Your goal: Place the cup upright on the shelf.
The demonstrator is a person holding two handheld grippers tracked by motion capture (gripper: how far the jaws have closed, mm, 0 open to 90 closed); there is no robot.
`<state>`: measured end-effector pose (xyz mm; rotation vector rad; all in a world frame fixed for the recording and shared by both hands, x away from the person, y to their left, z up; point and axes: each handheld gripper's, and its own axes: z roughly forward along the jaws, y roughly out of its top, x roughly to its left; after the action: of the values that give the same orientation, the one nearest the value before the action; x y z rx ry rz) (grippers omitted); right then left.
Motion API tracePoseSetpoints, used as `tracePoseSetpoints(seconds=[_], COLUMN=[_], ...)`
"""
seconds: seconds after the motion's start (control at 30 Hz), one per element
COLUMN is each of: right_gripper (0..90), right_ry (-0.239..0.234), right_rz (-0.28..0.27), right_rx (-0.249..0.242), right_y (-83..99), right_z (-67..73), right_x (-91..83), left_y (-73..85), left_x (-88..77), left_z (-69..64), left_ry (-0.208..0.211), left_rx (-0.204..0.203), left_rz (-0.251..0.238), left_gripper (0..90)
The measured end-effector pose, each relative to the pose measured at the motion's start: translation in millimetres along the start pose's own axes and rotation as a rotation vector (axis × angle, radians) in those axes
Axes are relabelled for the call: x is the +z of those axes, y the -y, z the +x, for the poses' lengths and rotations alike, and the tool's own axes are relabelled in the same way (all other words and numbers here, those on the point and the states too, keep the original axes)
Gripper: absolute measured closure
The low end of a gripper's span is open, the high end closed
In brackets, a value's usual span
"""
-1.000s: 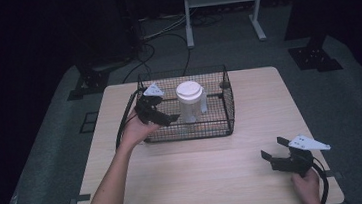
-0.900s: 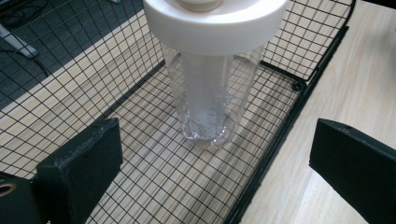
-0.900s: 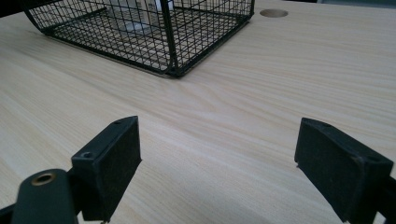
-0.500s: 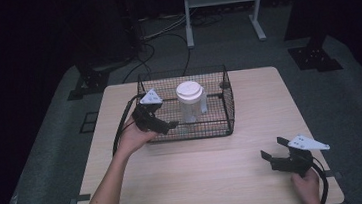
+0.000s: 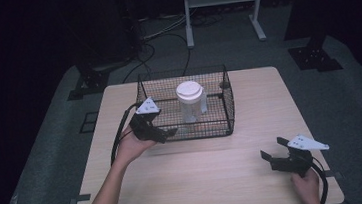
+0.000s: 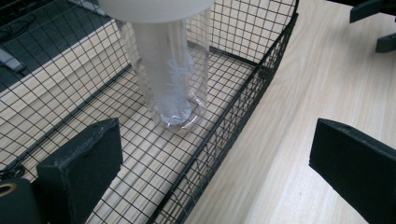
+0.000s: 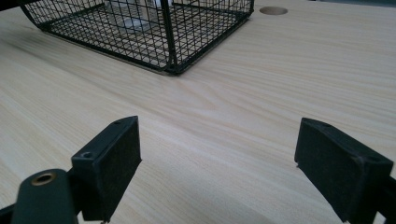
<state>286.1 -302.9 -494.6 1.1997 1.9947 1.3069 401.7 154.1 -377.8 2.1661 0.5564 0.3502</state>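
Inside wire basket, lidded jar

You're working in what's looking like a lab or recording studio: dark curtains are closing off the walls, cables are trailing over grey carpet, black stand feet and a white frame are standing around one light wooden table.

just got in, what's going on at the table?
A person holds a gripper in each hand. The left gripper, open, sits at the wire basket's near left corner, one jaw inside the mesh, one outside. A clear white-lidded jar stands upright inside, ungripped. The right gripper rests open over bare table.
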Motion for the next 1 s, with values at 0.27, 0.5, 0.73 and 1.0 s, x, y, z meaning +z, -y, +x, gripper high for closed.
tracePoseSetpoints(seconds=[0.27,0.5,0.73,1.0], right_gripper=[13.5,13.5,13.5,13.5], right_ry=[0.002,0.003,0.004,0.005], right_rz=[0.004,0.005,0.006,0.008], right_rx=[0.000,-0.001,-0.001,-0.001], right_y=[-0.1,-0.1,-0.1,-0.1], right_z=[0.4,0.5,0.6,0.7], right_x=[0.3,0.3,0.4,0.5], left_y=[7.6,14.3,21.6,31.0], left_x=[-3.4,-8.6,-10.2,-14.5], left_z=[-8.4,-17.6,-22.9,-29.5], left_ry=[0.003,0.008,0.011,0.025], left_rx=[-0.004,-0.013,-0.017,-0.024], left_rz=[-0.025,-0.058,-0.067,-0.070], left_gripper=[1.8,1.8,1.8,1.8])
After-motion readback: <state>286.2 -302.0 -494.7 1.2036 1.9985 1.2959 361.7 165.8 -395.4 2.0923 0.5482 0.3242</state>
